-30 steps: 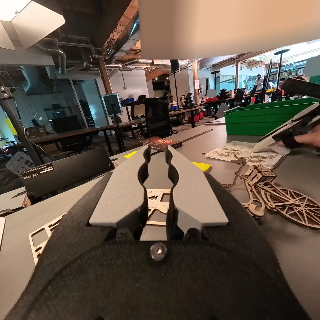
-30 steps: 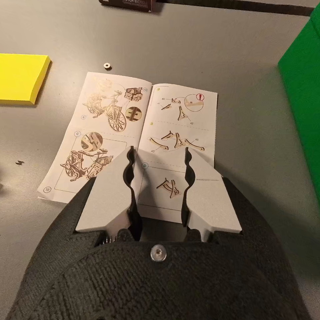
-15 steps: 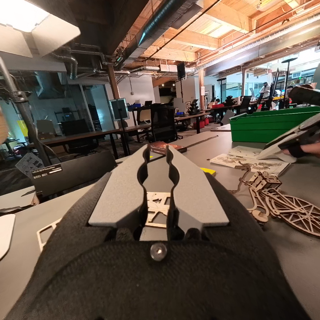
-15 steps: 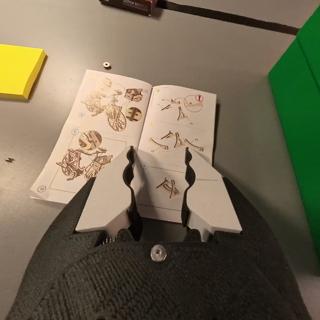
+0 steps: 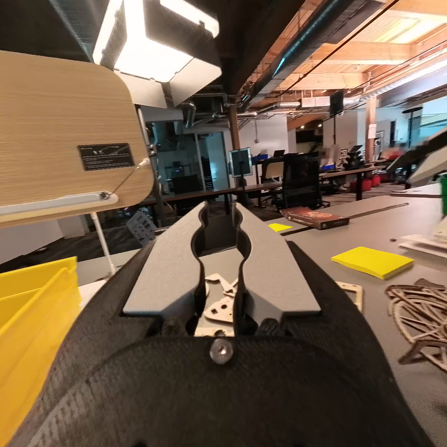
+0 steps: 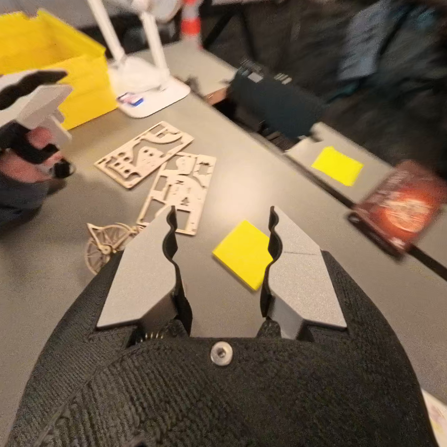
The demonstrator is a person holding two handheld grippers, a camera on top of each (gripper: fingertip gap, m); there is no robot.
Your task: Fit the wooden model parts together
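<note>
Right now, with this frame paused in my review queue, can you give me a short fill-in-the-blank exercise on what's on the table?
1. The right gripper is ___, with nothing between its fingers.
2. The bin at the far end of the table is coloured ___.
3. The number of flat wooden part sheets lying side by side is ___.
4. The assembled wooden model near them is a ___.

Missing words: open; yellow; two; bicycle

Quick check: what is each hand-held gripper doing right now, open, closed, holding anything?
Left hand-held gripper: open with a narrow gap, holding nothing.
Right hand-held gripper: wide open, empty.
</note>
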